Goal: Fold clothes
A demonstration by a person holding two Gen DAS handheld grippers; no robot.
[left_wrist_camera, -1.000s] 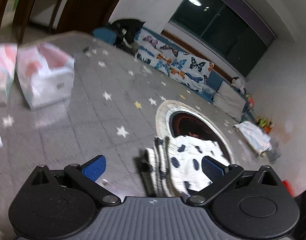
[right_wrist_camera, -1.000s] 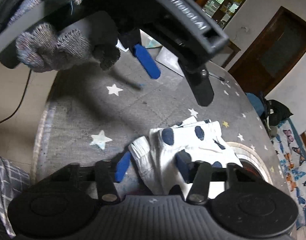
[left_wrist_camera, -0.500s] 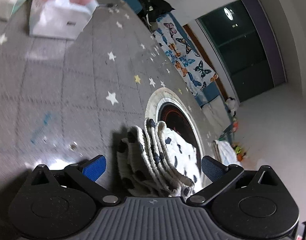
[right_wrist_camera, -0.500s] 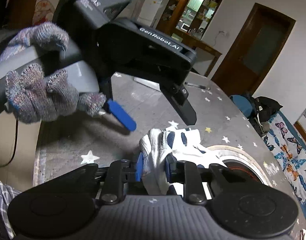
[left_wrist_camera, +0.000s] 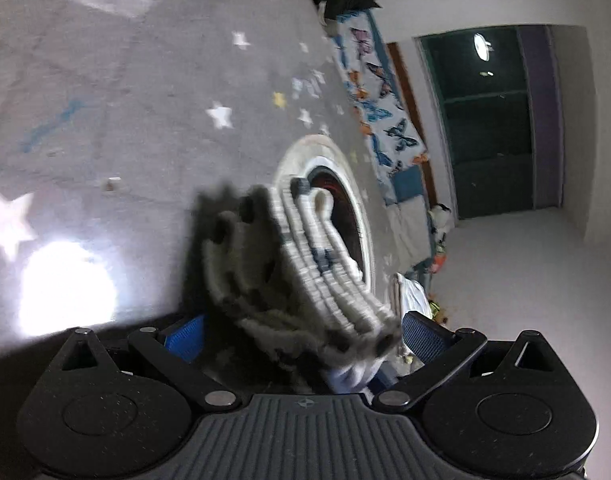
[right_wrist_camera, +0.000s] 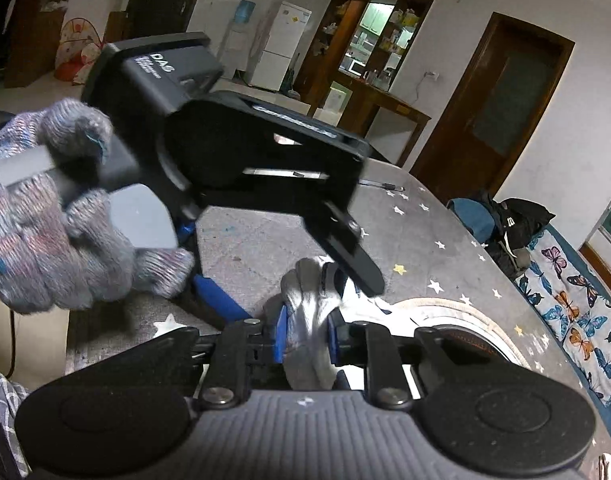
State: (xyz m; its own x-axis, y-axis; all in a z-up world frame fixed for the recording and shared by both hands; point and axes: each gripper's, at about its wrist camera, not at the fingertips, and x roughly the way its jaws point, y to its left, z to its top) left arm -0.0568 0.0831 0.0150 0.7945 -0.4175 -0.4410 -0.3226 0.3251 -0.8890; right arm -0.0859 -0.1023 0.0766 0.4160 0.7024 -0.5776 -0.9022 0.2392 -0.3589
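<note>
A white garment with dark blue dots lies bunched in ribbed folds on the grey star-patterned table. In the left wrist view it fills the gap between the wide-open blue pads of my left gripper, blurred and partly in shadow. In the right wrist view my right gripper is shut on a bunched edge of the same garment. The left gripper, held by a gloved hand, hovers just above and beyond, fingers spread around the cloth.
A round white-rimmed dark inset sits in the table just past the garment, also in the right wrist view. A butterfly-print cushion lies along the wall. A doorway and a fridge stand behind.
My right gripper closed on the garment's edge and lifted it slightly. My left gripper tilted down and moved in until the cloth lies between its open pads.
</note>
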